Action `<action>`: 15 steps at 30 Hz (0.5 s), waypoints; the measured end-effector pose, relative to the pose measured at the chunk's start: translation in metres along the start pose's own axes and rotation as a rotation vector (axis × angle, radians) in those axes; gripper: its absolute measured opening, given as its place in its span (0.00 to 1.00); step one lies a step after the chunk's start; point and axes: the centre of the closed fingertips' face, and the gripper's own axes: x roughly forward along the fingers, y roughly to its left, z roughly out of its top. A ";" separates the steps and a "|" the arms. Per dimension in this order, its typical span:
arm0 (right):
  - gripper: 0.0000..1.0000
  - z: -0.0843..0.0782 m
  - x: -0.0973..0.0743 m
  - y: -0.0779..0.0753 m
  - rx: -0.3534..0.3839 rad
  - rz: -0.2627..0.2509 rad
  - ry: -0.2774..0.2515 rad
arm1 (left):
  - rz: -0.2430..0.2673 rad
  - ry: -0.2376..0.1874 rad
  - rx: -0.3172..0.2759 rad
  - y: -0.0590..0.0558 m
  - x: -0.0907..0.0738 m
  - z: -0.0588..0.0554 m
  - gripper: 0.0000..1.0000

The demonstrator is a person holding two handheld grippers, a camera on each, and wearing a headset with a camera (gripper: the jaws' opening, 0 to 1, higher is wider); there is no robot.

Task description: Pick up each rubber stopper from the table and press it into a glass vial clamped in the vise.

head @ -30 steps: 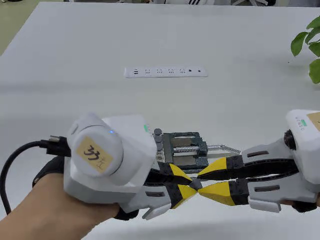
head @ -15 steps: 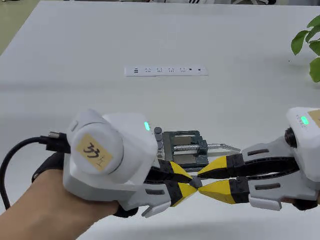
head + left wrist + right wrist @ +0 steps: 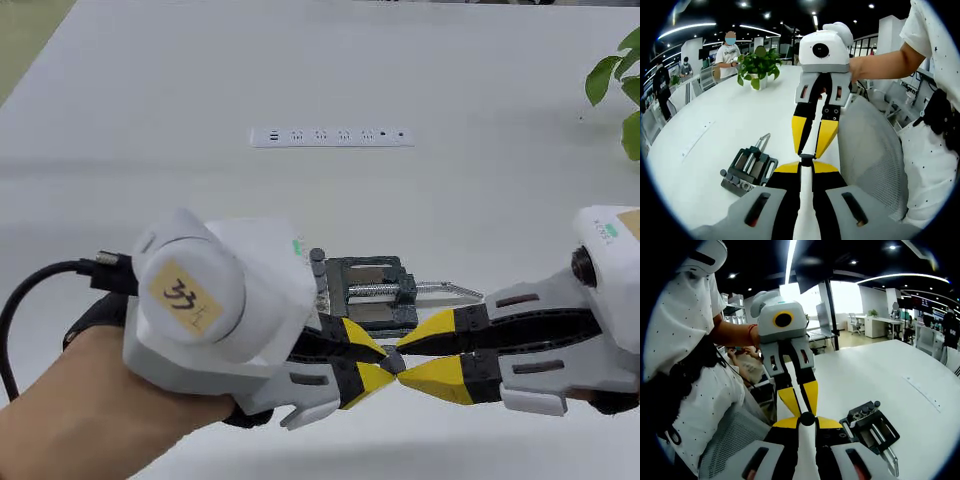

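- Head view: the left gripper (image 3: 386, 363) and right gripper (image 3: 402, 365) meet tip to tip, held in the air just in front of the vise (image 3: 375, 295) on the table (image 3: 180, 130).
- Both pairs of jaws are closed on one small dark rubber stopper (image 3: 393, 366); I cannot tell which pair bears it.
- It looks like a handover. One pair should loosen only once the other grips squarely, so the stopper doesn't twist.
- The vials (image 3: 862, 413) stand at the vise's end, well apart from the stopper.

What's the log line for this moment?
rubber stopper: pinched between meeting tips | left gripper: shut | right gripper: shut | vise: on table, beyond tips
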 end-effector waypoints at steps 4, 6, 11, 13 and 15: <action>0.07 -0.001 0.000 0.003 0.001 0.014 0.003 | -0.013 0.001 0.002 -0.003 0.000 0.000 0.04; 0.07 0.000 0.001 0.004 0.005 0.020 0.003 | -0.018 0.001 0.012 -0.004 -0.001 0.000 0.04; 0.07 0.001 0.002 0.006 0.002 0.027 0.009 | -0.022 0.005 0.020 -0.005 -0.002 0.001 0.04; 0.06 0.001 0.003 0.006 -0.004 0.029 0.012 | -0.023 0.007 0.025 -0.005 -0.002 0.001 0.04; 0.06 0.001 0.003 0.007 -0.004 0.029 0.013 | -0.024 0.008 0.029 -0.005 -0.003 0.001 0.04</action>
